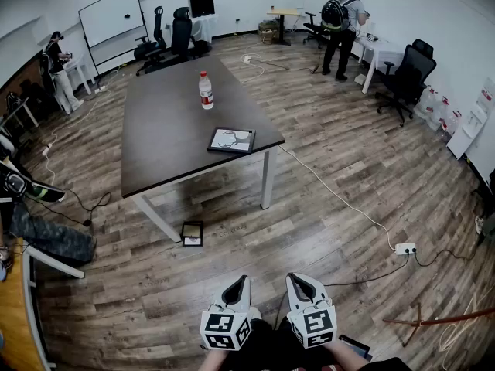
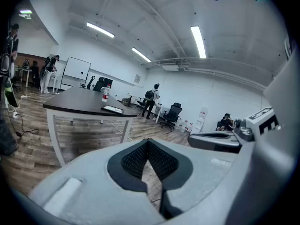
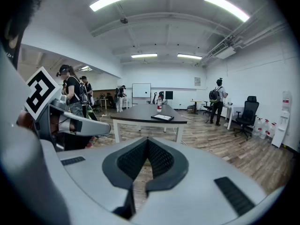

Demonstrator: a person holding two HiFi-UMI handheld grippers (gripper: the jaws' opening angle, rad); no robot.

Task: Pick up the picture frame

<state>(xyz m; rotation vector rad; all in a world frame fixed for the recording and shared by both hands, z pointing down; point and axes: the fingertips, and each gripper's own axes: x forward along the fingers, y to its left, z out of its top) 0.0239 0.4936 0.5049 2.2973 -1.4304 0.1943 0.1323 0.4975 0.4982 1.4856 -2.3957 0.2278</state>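
Observation:
A black-framed picture frame (image 1: 231, 140) lies flat near the front right corner of the dark table (image 1: 166, 130); it also shows as a thin slab, the picture frame (image 3: 162, 117), and the picture frame (image 2: 113, 109). A second small frame (image 1: 192, 233) lies on the floor under the table's front edge. My left gripper (image 1: 241, 283) and right gripper (image 1: 297, 281) hang side by side low over the floor, far short of the table, both shut and empty. In their own views the left gripper (image 2: 148, 144) and right gripper (image 3: 147, 142) have their jaws closed together at the tips.
A water bottle (image 1: 206, 90) stands mid-table. A white cable runs across the floor to a power strip (image 1: 405, 248). Office chairs (image 1: 405, 76), a whiteboard (image 1: 112, 15) and people stand around the room's edges. Wooden floor lies between me and the table.

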